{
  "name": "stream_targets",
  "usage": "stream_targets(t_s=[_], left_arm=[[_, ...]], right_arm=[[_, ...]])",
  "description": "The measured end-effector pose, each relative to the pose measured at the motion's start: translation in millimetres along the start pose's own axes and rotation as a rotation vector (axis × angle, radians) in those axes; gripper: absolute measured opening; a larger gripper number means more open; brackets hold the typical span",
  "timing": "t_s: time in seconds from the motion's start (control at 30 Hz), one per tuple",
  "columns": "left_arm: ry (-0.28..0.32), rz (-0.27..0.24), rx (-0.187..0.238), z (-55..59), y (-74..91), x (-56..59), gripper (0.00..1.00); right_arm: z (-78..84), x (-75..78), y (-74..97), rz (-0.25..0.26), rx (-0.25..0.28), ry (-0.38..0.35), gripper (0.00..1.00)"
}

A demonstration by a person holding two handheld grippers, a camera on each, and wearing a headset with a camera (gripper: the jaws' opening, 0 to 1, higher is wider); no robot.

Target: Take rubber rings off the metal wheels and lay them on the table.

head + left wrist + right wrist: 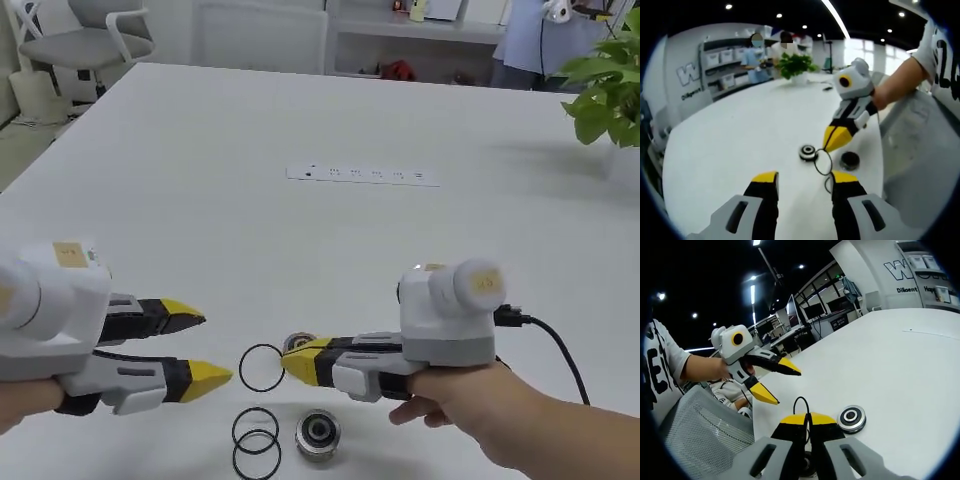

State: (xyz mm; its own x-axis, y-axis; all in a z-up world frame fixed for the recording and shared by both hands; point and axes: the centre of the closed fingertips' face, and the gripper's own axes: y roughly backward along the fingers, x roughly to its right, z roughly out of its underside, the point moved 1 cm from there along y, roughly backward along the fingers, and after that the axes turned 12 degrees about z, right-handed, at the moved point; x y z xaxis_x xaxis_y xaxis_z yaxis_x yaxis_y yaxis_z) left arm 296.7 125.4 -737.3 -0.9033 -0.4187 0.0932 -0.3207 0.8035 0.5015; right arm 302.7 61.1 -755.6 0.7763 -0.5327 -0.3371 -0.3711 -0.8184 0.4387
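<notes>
Nearest the person, two rubber rings point(234, 430) lie flat on the table point(300, 230) beside a metal wheel point(318, 435), parked clear of the work. Just beyond, the right gripper point(290, 365) is pressed together on a third ring point(243, 368), held off the second wheel point(298, 343), likely for laying down with the others. The left gripper point(200, 347) hovers spread and empty.

Identify left gripper point(212, 347), lower left of the frame, by yellow jaw tips, black jaw shanks and a white-and-grey body. Find the same yellow, black, grey and white on right gripper point(287, 365), lower centre. Read each rubber ring point(255, 409) as a thin black loop against the plain white table point(300, 230). Read metal wheel point(318, 433), bottom centre, as silver with a dark centre. Note black cable point(555, 345) at right, green plant point(608, 95) at upper right, white power strip point(362, 175) with dark marks at upper centre.
</notes>
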Motion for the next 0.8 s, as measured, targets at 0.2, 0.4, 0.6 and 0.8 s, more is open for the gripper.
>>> stream_targets(t_s=[0.2, 0.4, 0.6, 0.8], left_arm=[[0.000, -0.004, -0.013, 6.8, 3.1, 1.3, 0.43], [0.001, -0.001, -0.015, 10.0, 7.1, 3.8, 0.44], [0.009, 0.013, -0.024, 16.0, 8.0, 9.0, 0.45], [0.006, 0.031, -0.032, 18.2, 8.9, 14.3, 0.46]], right_arm=[[7.0, -3.3, -3.6, -0.010, -0.024, 0.006, 0.00], [12.9, -3.9, -6.5, -0.014, -0.046, 0.009, 0.00], [18.2, -5.4, -7.3, -0.018, -0.066, 0.012, 0.00], [22.3, -4.3, -8.0, -0.016, -0.081, 0.010, 0.00]])
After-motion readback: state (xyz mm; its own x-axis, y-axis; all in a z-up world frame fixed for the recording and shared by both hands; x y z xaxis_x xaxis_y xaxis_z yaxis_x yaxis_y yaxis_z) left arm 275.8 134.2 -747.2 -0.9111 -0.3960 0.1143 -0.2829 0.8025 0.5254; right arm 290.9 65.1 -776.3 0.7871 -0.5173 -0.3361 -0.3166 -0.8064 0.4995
